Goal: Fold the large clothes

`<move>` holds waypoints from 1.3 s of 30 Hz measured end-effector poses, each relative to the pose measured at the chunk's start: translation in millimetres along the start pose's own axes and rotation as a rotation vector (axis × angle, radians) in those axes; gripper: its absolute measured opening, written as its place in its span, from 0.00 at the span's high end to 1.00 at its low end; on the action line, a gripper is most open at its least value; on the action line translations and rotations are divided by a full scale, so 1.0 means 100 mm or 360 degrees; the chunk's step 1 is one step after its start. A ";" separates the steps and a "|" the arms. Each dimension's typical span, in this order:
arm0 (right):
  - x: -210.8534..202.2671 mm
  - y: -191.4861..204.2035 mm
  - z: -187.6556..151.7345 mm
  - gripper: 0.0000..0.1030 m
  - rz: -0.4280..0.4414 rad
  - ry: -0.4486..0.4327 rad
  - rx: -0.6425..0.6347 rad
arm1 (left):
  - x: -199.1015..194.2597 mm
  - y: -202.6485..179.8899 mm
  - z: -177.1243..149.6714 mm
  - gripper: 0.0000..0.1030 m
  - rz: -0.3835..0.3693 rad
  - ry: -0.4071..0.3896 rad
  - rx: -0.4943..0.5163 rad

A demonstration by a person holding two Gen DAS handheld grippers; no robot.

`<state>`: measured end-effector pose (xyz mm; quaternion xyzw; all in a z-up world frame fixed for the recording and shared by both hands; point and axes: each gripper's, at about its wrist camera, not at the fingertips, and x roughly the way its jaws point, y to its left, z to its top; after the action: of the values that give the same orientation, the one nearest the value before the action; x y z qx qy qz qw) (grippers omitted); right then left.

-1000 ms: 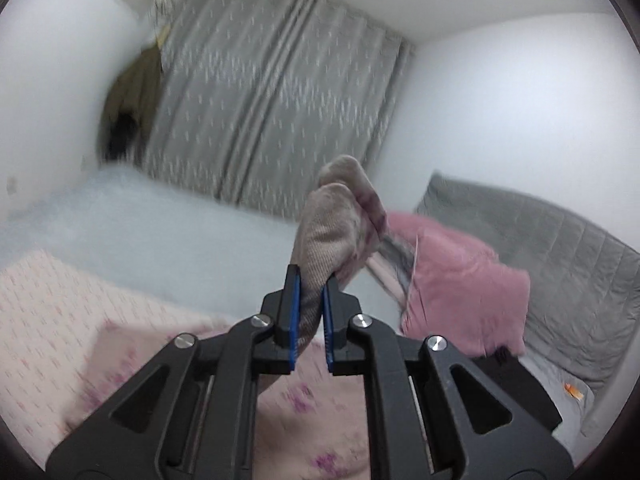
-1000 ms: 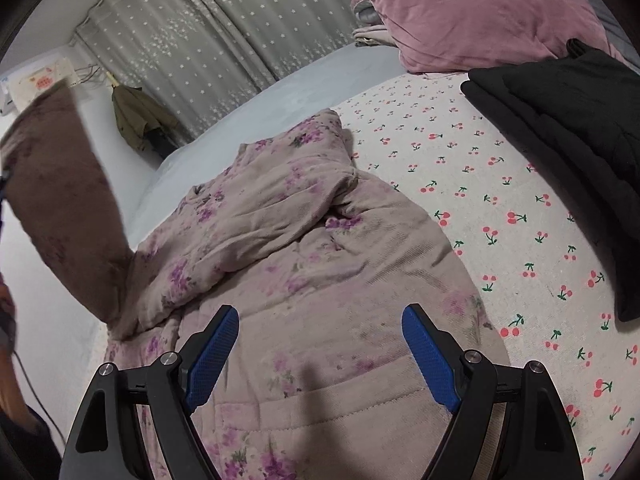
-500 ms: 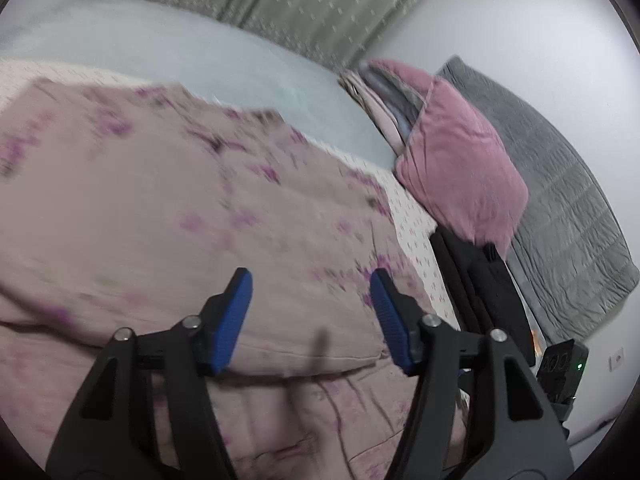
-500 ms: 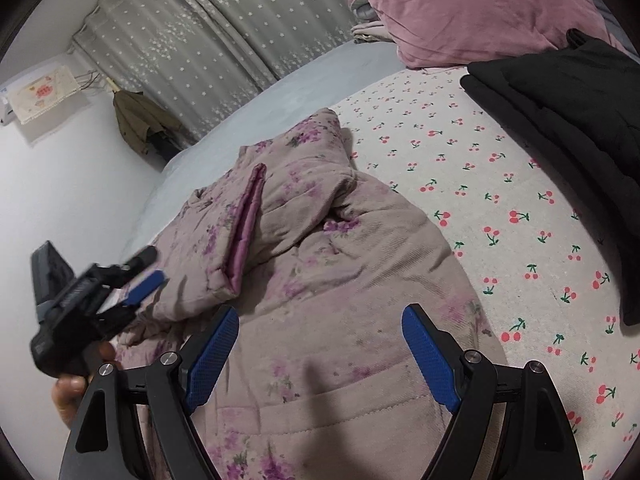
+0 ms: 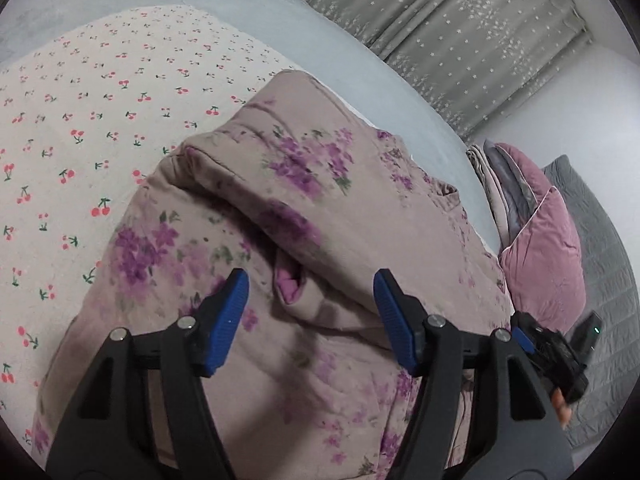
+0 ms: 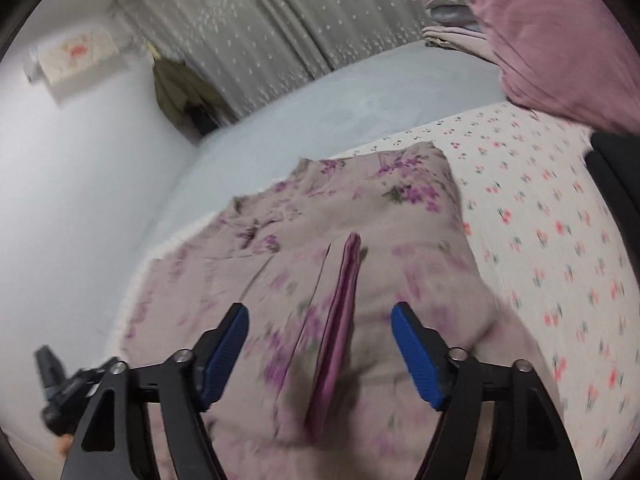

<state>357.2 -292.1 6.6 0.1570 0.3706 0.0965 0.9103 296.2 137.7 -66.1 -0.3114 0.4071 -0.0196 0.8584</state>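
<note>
Coat (image 5: 304,216) lies on the cherry sheet (image 5: 80,92) beside the pink pillow (image 5: 548,256), sleeve folded across; both grippers, left (image 5: 311,312) and right (image 6: 320,348), hover wide and empty, so I'd pinch the hem evenly.

Both wrist cameras are hovering close above the bed (image 5: 80,92), looking down past their open jaws. Both are taking in the same flowered garment (image 5: 280,200) (image 6: 360,240), curtain (image 5: 460,32) (image 6: 260,32) and pink pillow (image 5: 540,256) (image 6: 560,40).

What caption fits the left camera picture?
Open left gripper hovers over the flowery jacket on the cherry-print sheet.
</note>
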 end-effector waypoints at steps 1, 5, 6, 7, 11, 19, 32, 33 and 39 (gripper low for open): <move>0.16 0.04 0.06 0.39 -0.0046 0.0050 -0.0032 | 0.01 0.01 -0.01 0.36 0.0005 -0.0009 0.0002; 0.61 0.13 0.17 0.83 -0.0163 0.0227 -0.0096 | 0.03 0.10 0.01 0.36 0.0023 -0.0023 -0.0006; 0.60 0.18 0.21 0.86 -0.0175 0.0212 -0.0131 | 0.01 0.16 0.00 0.36 0.0018 -0.0013 -0.0019; 0.53 0.24 0.28 0.87 -0.0171 0.0169 -0.0176 | -0.01 0.21 -0.01 0.36 0.0009 0.0000 -0.0028; 0.11 0.64 0.56 0.88 -0.0140 -0.0063 -0.0376 | 0.01 0.17 0.00 0.36 0.0011 0.0006 -0.0005; 0.49 0.61 0.46 0.87 -0.0453 -0.0067 -0.0553 | 0.03 0.22 0.00 0.36 0.0093 -0.0019 0.0018; -0.18 0.02 0.06 0.40 -0.0260 -0.0018 0.0000 | -0.08 0.32 0.03 0.36 -0.0004 0.0022 -0.0072; -0.31 0.00 -0.03 0.38 -0.0226 -0.0022 0.0038 | -0.09 0.30 0.02 0.36 0.0005 0.0031 -0.0059; -1.12 -0.35 -0.97 0.31 -0.0005 0.0027 0.0268 | -0.20 0.07 -0.08 0.36 0.0057 0.0064 0.0096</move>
<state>211.6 -336.5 0.5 0.2317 0.3852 0.0649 0.8909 276.2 144.7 -59.8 -0.2774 0.4290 -0.0227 0.8594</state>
